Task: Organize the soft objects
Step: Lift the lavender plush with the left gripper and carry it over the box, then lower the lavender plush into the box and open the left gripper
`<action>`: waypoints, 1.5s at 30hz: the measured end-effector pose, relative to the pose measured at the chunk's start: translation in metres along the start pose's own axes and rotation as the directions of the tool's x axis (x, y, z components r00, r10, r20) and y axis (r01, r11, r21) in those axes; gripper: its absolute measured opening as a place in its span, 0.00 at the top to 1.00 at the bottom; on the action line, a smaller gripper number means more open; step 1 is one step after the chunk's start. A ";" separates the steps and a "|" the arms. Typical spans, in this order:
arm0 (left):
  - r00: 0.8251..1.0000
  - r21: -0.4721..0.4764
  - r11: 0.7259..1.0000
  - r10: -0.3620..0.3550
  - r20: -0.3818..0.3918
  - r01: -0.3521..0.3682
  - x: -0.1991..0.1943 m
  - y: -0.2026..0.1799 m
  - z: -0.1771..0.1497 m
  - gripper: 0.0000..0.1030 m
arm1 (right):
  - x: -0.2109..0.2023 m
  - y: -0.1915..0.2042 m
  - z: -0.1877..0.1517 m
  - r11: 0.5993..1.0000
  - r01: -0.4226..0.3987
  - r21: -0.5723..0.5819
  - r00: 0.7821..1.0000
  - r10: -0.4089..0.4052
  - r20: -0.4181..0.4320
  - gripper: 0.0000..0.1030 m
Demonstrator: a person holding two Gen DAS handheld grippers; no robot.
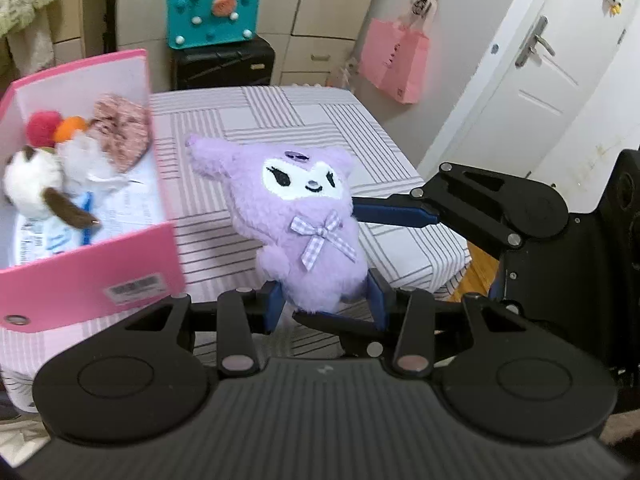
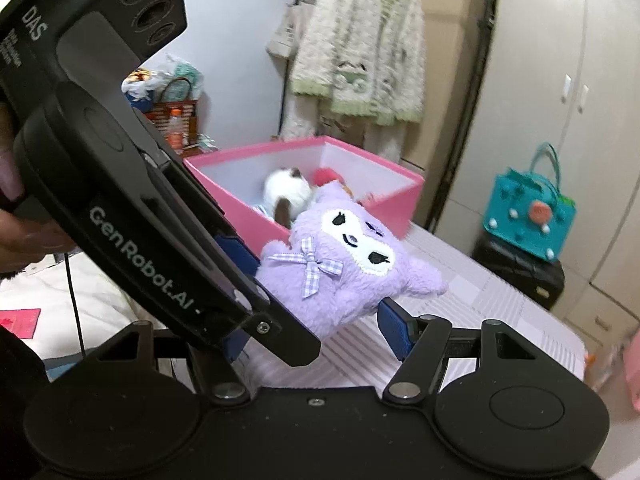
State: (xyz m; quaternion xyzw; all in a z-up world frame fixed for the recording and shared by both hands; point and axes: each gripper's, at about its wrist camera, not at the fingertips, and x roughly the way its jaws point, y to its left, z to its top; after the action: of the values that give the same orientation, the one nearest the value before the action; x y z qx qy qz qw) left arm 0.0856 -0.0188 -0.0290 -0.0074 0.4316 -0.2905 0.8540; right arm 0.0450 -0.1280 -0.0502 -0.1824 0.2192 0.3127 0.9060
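Observation:
A purple plush toy with a white face and a checked bow is held above the striped table. My left gripper is shut on its lower body, blue pads on both sides. My right gripper is around the same plush; one blue finger reaches in from the right and touches its side, and its other finger is hidden behind the left gripper. A pink box at the left holds a white and brown plush, pompoms and a pink fabric piece.
A teal bag sits on a black case behind the table. A pink paper bag hangs on the wall. A white door is at the right. A fuzzy garment hangs behind the box.

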 end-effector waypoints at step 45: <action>0.997 -0.365 0.928 0.079 -0.006 -0.076 0.056 0.231 0.122 0.61 | 0.242 -0.043 0.120 0.991 0.027 -0.129 0.972 -0.056 -0.227 0.46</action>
State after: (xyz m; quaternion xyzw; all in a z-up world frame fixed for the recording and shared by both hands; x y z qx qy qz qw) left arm 0.3154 0.1162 -0.0544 -0.1498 0.4744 -0.1712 0.8504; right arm 0.2781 0.0144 -0.0655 -0.2785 0.2986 0.2837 0.8677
